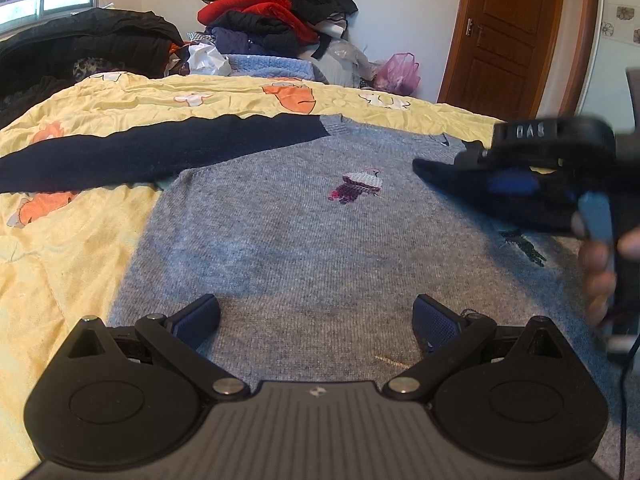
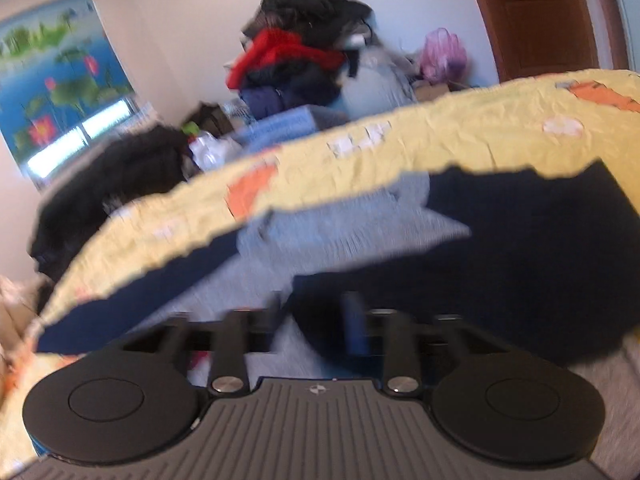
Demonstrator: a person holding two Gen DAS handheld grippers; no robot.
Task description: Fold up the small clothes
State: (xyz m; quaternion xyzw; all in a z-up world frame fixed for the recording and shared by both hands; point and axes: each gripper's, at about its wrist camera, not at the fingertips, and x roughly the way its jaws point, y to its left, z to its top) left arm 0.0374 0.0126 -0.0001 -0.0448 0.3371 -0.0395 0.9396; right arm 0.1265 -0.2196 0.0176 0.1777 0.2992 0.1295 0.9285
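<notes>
A small grey knit sweater (image 1: 304,232) with navy sleeves lies flat on the yellow quilt (image 1: 80,240). Its left navy sleeve (image 1: 152,152) stretches out to the left. My left gripper (image 1: 316,320) is open and empty, low over the sweater's lower body. My right gripper (image 2: 314,316) is shut on the right navy sleeve (image 2: 500,264) and holds it lifted over the grey body; it also shows in the left wrist view (image 1: 520,176) at the right, with the sleeve hanging from it. The right wrist view is motion-blurred.
A pile of dark and red clothes (image 1: 276,12) stands at the far side of the bed, black garments (image 1: 80,48) at the far left, a pink plastic bag (image 1: 400,72) and a wooden door (image 1: 508,32) at the back right.
</notes>
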